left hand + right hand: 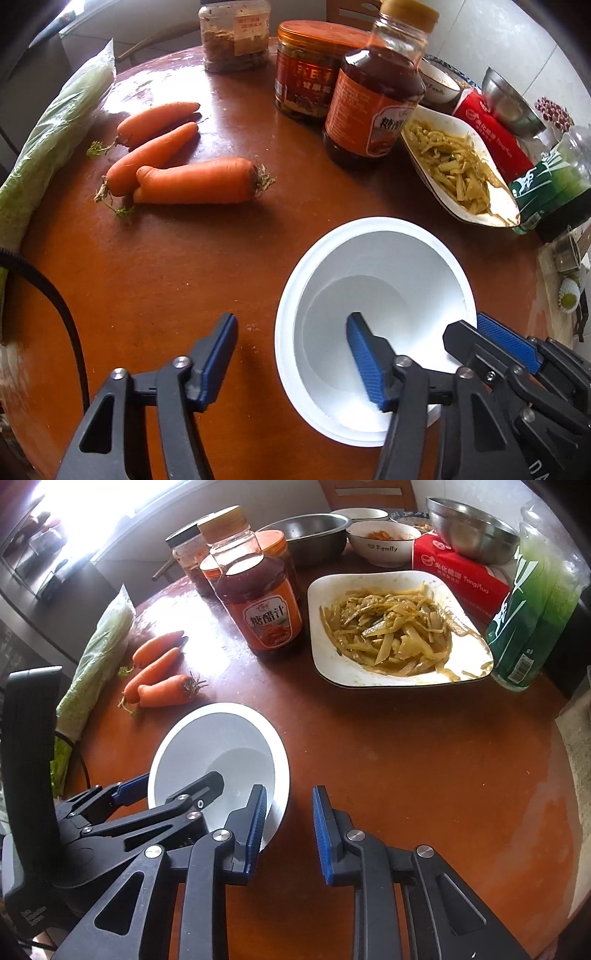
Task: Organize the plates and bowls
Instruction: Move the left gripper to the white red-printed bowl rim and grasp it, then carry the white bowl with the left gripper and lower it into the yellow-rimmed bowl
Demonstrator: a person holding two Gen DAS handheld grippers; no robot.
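Note:
An empty white bowl stands on the round brown table. My left gripper straddles the bowl's left rim, one finger inside and one outside, with a wide gap and no pad pressing. On the opposite rim my right gripper also has one pad inside the bowl, and bare table shows between the rim and its outer pad. A white square plate of shredded food sits behind the bowl. Two steel bowls and a white "Family" bowl stand at the back.
Three carrots and bagged greens lie at the left. A sauce bottle, jars, a red tissue pack and a green bottle crowd the far side. A black cable hangs at the left.

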